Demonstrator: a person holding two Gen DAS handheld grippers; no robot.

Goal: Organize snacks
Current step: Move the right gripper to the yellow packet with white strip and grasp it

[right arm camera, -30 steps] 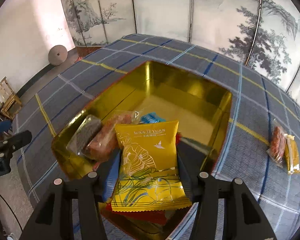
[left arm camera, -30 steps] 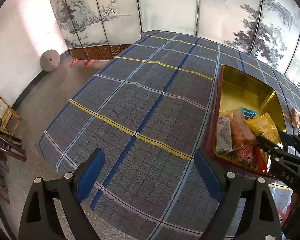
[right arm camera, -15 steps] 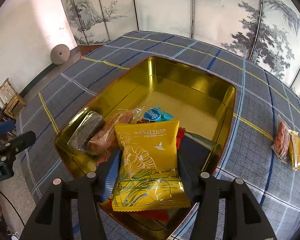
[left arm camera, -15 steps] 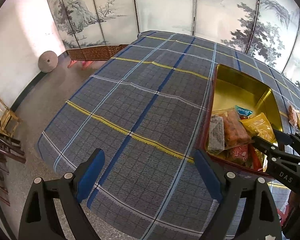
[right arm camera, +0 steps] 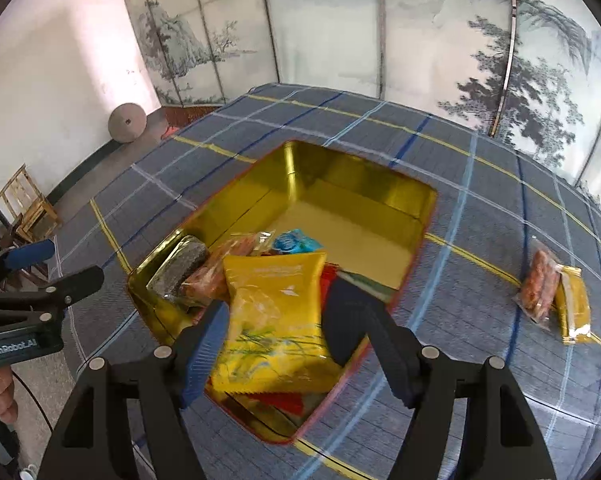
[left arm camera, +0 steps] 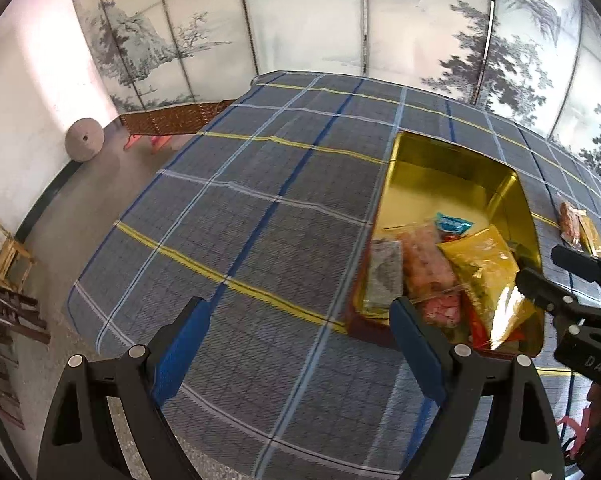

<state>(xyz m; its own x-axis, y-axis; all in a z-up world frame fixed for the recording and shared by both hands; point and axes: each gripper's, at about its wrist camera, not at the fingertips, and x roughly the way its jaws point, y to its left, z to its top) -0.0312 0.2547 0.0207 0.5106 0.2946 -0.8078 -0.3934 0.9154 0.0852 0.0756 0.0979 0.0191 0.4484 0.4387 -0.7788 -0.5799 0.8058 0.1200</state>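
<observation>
Because the yellow packet (right arm camera: 274, 316) lies between the pads of the right gripper (right arm camera: 276, 340) with its long axis running straight away from the fingers, the coming move turns on whether it slips free as those jaws open. The pads look to stand just clear of its two long edges and it seems to sag down onto the other snacks, though blur keeps me from being sure of a gap on the left side. It sits at the near end of the gold tin (right arm camera: 340, 188), atop a red packet (right arm camera: 288, 400), with an orange snack (right arm camera: 216, 276) and a dark bar (right arm camera: 180, 268) just beyond the left finger and a blue wrapper (right arm camera: 296, 242) past its far edge. The far half of the tin is bare.

Well off beyond the right finger, two loose packets (right arm camera: 552, 296) lie side by side on the plaid cloth (right arm camera: 460, 360), their long axes roughly parallel to the fingers. I judge these the next things to fetch, and the right gripper is plainly the nearer to them.

The left gripper (left arm camera: 296, 352) hangs wide with nothing between its fingers, above bare cloth on the tin's far side from the loose packets.
</observation>
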